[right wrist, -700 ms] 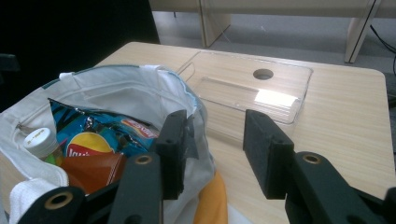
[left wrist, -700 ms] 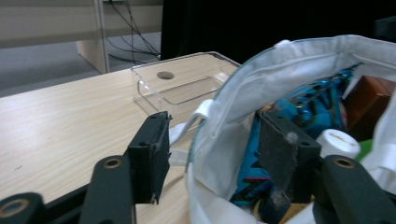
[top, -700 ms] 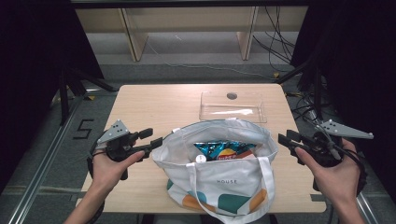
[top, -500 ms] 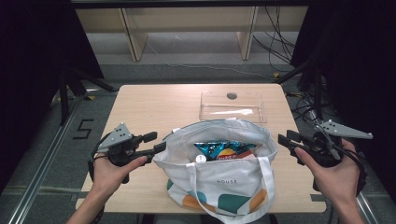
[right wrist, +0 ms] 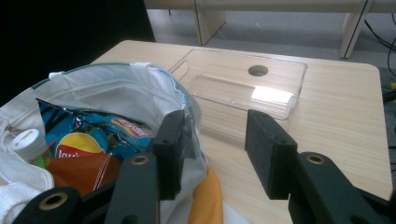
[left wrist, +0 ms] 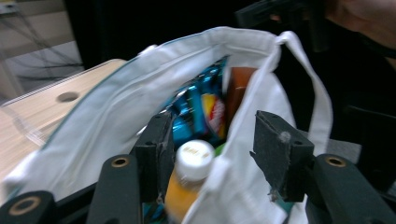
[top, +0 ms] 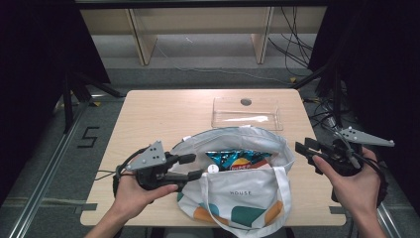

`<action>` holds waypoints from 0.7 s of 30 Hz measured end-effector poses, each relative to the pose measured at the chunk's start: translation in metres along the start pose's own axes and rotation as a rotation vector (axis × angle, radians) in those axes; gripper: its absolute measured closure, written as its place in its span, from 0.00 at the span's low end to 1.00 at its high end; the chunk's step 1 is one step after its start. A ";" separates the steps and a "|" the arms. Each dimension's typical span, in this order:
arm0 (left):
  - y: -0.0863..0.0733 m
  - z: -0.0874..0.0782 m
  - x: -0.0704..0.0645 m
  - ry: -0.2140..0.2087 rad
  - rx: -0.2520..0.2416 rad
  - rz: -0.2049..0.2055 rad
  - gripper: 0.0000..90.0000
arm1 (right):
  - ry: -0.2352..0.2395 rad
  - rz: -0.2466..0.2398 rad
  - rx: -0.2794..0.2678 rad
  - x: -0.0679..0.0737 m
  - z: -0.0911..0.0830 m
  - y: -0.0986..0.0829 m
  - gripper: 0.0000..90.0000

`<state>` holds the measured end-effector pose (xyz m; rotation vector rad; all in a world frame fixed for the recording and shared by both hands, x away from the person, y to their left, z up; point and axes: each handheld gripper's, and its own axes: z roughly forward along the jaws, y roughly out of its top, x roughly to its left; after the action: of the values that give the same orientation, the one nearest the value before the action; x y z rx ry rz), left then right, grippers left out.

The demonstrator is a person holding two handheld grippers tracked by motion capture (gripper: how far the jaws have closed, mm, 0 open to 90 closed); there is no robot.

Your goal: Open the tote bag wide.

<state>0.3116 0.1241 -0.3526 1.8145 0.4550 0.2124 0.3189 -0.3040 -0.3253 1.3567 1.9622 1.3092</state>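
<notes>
Wooden table (top: 148, 114), dark surround. High view: white tote bag (top: 237, 193) at near edge, clear tray (top: 246, 114) toward far edge; left gripper (top: 190, 166) at bag's left rim, right gripper (top: 303, 150) just off its right rim.

Left gripper view: fingers (left wrist: 280, 154) wide, straddling rim above bottle (left wrist: 189, 175).

Right gripper view: fingers (right wrist: 268, 151) wide, holding nothing. Best pinch the fabric alone and spread the mouth evenly.

High view looks down; both close tool cameras share the tote bag (top: 237, 191).
</notes>
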 end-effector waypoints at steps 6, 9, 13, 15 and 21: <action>0.000 0.016 -0.009 -0.034 0.060 0.059 0.59 | 0.005 0.003 -0.018 0.002 -0.001 0.000 0.65; -0.003 0.025 -0.010 -0.038 0.100 0.112 0.63 | 0.001 -0.034 -0.001 -0.001 0.001 -0.002 0.65; -0.004 0.039 -0.010 -0.063 0.152 0.145 0.66 | 0.004 -0.026 0.004 -0.002 0.002 -0.002 0.65; -0.005 0.047 -0.009 -0.085 0.187 0.158 0.69 | 0.014 -0.009 0.008 -0.002 0.002 -0.002 0.64; -0.007 0.054 -0.009 -0.073 0.229 0.188 0.79 | 0.020 0.032 0.013 0.001 0.002 -0.003 0.64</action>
<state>0.3221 0.0738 -0.3742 2.0850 0.2647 0.2302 0.3184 -0.3029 -0.3288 1.3914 1.9730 1.3323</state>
